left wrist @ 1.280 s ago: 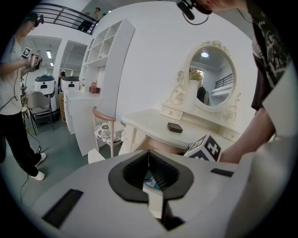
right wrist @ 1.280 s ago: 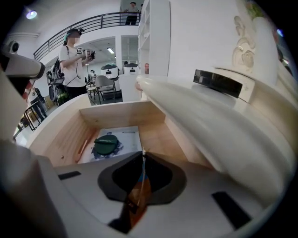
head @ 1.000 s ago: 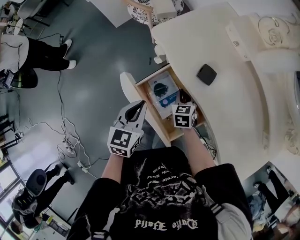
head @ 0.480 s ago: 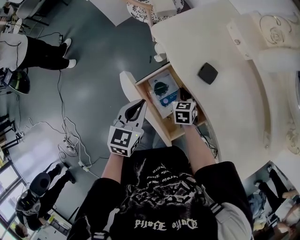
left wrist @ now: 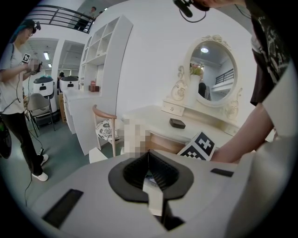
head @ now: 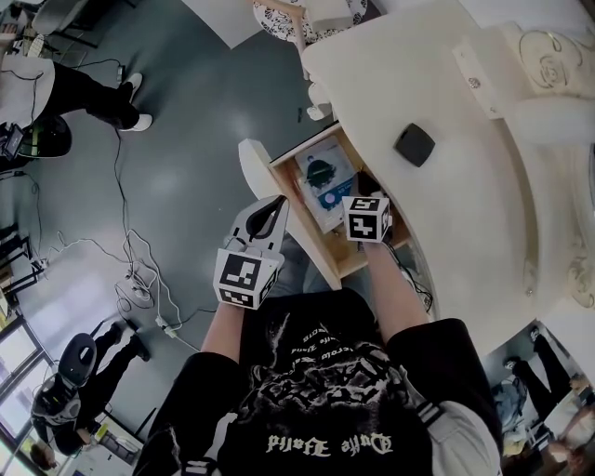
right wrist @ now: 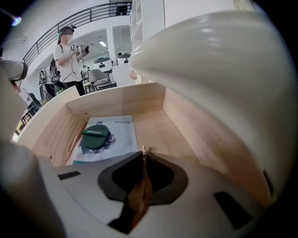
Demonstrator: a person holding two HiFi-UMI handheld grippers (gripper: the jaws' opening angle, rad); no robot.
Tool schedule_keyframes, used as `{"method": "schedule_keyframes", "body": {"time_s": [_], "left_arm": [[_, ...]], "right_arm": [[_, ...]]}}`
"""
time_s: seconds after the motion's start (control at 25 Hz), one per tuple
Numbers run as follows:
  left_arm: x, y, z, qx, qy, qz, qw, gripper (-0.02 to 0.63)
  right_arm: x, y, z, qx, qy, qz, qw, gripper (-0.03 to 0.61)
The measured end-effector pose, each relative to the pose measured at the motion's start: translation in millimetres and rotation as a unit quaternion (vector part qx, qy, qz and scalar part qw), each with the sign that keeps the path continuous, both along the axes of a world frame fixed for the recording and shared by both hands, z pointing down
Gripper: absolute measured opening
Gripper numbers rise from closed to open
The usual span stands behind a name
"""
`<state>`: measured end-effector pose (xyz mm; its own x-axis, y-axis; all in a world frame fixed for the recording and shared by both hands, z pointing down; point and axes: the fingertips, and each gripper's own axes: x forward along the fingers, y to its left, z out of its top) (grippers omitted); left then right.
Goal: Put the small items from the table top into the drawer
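Observation:
The wooden drawer [head: 312,247] stands pulled out from the cream dressing table [head: 465,223]. In it lie a booklet [right wrist: 111,132] and a round dark green item [right wrist: 95,136]. My right gripper [head: 366,189] is down inside the drawer, near its right wall. Its jaws are shut, and a small thin pale item [right wrist: 144,150] pokes out at their tips. A small black item [head: 414,144] rests on the table top, apart from both grippers. My left gripper [head: 276,206] hangs outside the drawer's front corner, shut and empty.
A chair [head: 288,19] stands beyond the table's far end. Cables [head: 139,270] trail over the grey floor at the left, where a person [head: 84,88] stands. An ornate box [head: 521,56] and an oval mirror [left wrist: 212,74] sit at the back of the table.
My right gripper has moved a little deeper into the drawer. The left gripper has stayed where it was.

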<state>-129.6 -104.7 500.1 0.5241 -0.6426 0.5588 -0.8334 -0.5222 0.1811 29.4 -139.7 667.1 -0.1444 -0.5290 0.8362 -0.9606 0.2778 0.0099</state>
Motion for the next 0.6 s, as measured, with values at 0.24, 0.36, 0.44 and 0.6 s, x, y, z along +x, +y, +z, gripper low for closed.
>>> {"method": "schedule_keyframes", "body": {"time_s": [0.24,0.36,0.44,0.6], "left_arm": [[2,1,1,-0.003,-0.002,0.002,1.0,0.015],[1,2,2,-0.005,-0.001,-0.001,1.0,0.015],[1,2,1,-0.005,0.001,-0.001,1.0,0.015],[3,4,1,-0.002,-0.006,0.003,1.0,0.015]], "right_arm": [[-1,2,0,-0.004,0.0,-0.012,1.0,0.031],[-2,2,0,-0.008,-0.003,-0.01,1.0,0.031],[-2,3,-3,-0.007,-0.01,-0.004,1.0,0.034],[-3,1,-11,0.009,-0.023,0.0,1.0,0.034]]}}
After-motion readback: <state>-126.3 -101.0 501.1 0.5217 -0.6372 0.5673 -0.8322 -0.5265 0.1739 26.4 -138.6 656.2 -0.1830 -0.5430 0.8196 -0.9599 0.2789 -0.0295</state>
